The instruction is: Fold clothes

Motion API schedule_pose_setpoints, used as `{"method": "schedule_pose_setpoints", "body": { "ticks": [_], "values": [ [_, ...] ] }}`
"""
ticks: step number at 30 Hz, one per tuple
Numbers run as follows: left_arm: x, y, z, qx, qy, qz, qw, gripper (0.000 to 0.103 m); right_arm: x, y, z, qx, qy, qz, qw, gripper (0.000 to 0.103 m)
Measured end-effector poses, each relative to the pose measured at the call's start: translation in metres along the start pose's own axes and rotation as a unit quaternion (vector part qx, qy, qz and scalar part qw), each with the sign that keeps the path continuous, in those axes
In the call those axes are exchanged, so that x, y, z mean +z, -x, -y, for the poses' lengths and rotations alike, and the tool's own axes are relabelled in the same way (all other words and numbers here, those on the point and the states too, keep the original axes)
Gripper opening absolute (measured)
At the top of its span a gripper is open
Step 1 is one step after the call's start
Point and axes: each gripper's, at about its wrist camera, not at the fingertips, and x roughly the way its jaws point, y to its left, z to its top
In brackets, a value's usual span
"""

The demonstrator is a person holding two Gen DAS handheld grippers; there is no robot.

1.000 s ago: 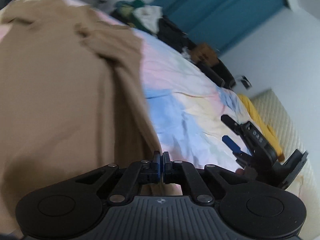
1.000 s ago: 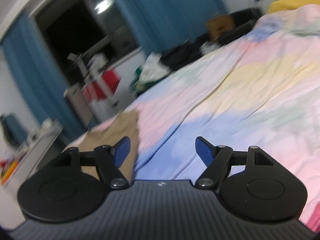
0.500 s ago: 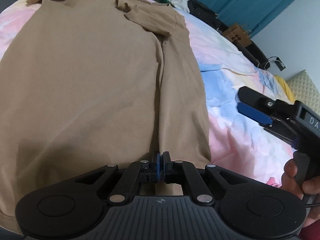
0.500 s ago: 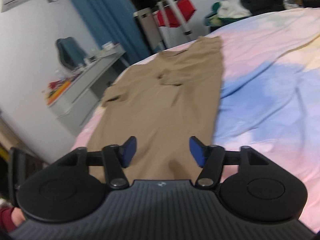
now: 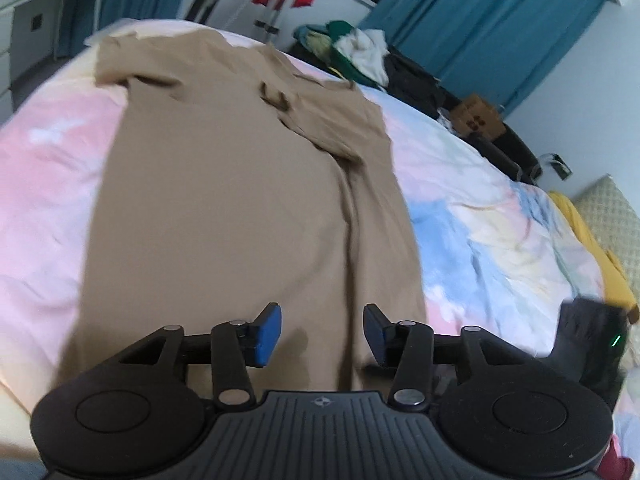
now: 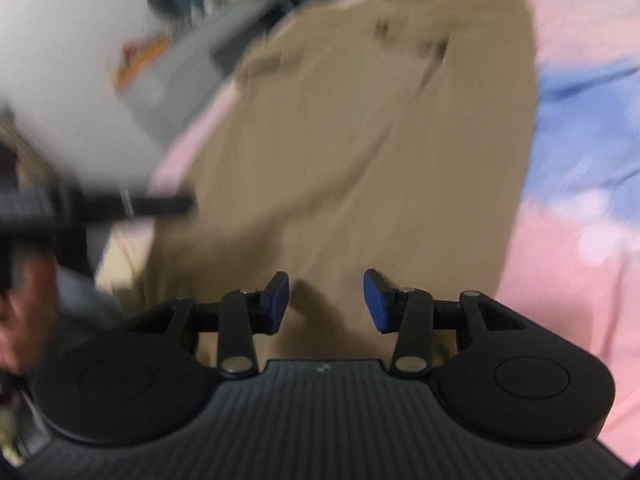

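A tan T-shirt (image 5: 224, 200) lies spread lengthwise on the pastel bedspread (image 5: 480, 216), its right side folded inward along a long crease with the sleeve on top. My left gripper (image 5: 322, 334) hovers open over the shirt's near hem, nothing between its blue pads. The right wrist view is blurred by motion; there the same shirt (image 6: 360, 160) fills the middle and my right gripper (image 6: 325, 300) is open above its near edge. The other gripper's body (image 5: 588, 344) shows dark at the right edge of the left wrist view.
A pile of clothes (image 5: 352, 56) and a cardboard box (image 5: 476, 118) sit beyond the bed's far side, before blue curtains (image 5: 480, 20). A yellow cloth (image 5: 592, 248) lies at the bed's right. A hand (image 6: 24, 312) and white furniture (image 6: 80, 60) are at left.
My left gripper, shut on the shirt's hem until half a second ago, has opened and let go. The right gripper has swung left over the shirt and stays open.
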Motion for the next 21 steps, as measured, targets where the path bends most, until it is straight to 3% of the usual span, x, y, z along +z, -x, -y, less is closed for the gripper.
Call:
{"method": "schedule_pose_setpoints", "body": {
  "ticks": [2,6,9,14,17,21],
  "values": [
    [0.013,0.000,-0.006,0.006,0.020,0.006,0.9998,0.056,-0.004,-0.012,-0.007,-0.012,0.022,-0.037,0.999,0.045],
    [0.048,-0.014,-0.016,-0.003,0.076,0.012,0.9970,0.060,-0.009,-0.004,-0.015,0.016,0.034,-0.039,0.999,0.046],
    [0.078,-0.046,-0.018,-0.016,0.125,0.010,0.9920,0.061,-0.010,0.002,-0.015,0.028,0.030,-0.030,0.999,0.046],
    [0.123,-0.109,-0.004,-0.027,0.174,0.003,0.9843,0.061,-0.007,0.025,-0.005,0.074,0.006,0.035,0.997,0.046],
    [0.141,-0.148,0.009,-0.026,0.179,-0.001,0.9835,0.061,-0.005,0.038,0.002,0.099,-0.010,0.073,0.992,0.046],
    [0.160,-0.205,0.027,0.005,0.141,0.012,0.9899,0.059,0.004,0.040,0.032,0.041,-0.078,0.124,0.988,0.046]
  ]
}}
